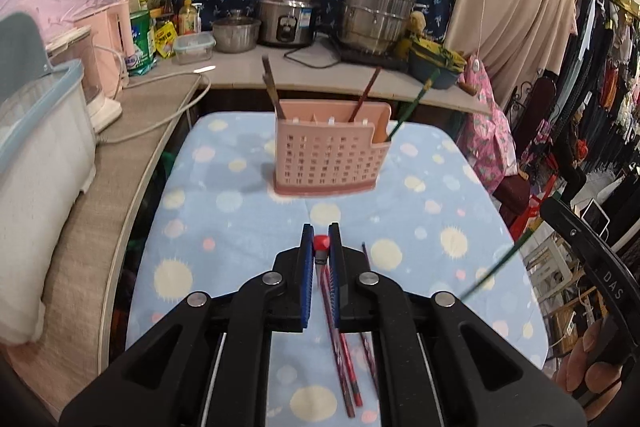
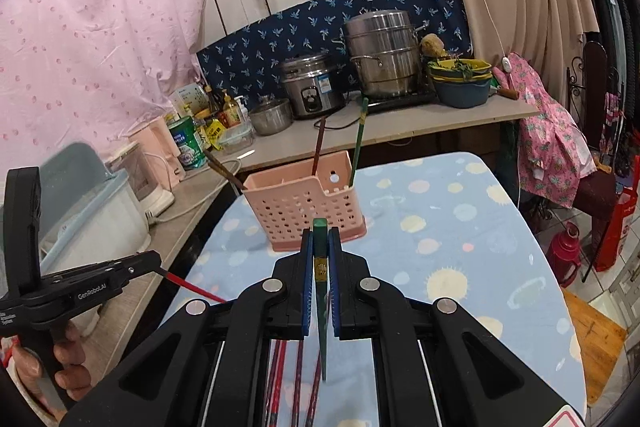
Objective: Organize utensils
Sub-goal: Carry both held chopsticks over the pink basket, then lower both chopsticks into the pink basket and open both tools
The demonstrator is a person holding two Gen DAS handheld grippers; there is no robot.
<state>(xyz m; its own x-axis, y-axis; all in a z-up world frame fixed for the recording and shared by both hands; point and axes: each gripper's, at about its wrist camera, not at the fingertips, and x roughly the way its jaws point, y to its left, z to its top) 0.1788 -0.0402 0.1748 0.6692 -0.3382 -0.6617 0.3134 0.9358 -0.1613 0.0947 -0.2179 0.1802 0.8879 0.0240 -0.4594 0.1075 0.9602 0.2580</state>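
The pink slotted holder sat on the dotted blue cloth, and I'll place everything else off that holder; it was upright, towards the far end of the cloth, with a brown chopstick leaning out of its left end, a dark red one poking up from the middle and a green one slanting out of the lower right compartment.

Nearer than the holder, the left gripper had its jaws clamped on a red chopstick, red tip sticking out towards the holder; in the right wrist view that same stick angled out from the gripper's nose, off to the holder's left. Under it, a few more reddish chopsticks lay loose on the cloth, on the side away from the holder.

The right gripper was closed tight on a green chopstick held roughly upright, its square top end just in front of the holder's near wall in that view; can't tell how far apart they really were. Behind the holder ran a counter with a rice cooker and a steel steamer pot.
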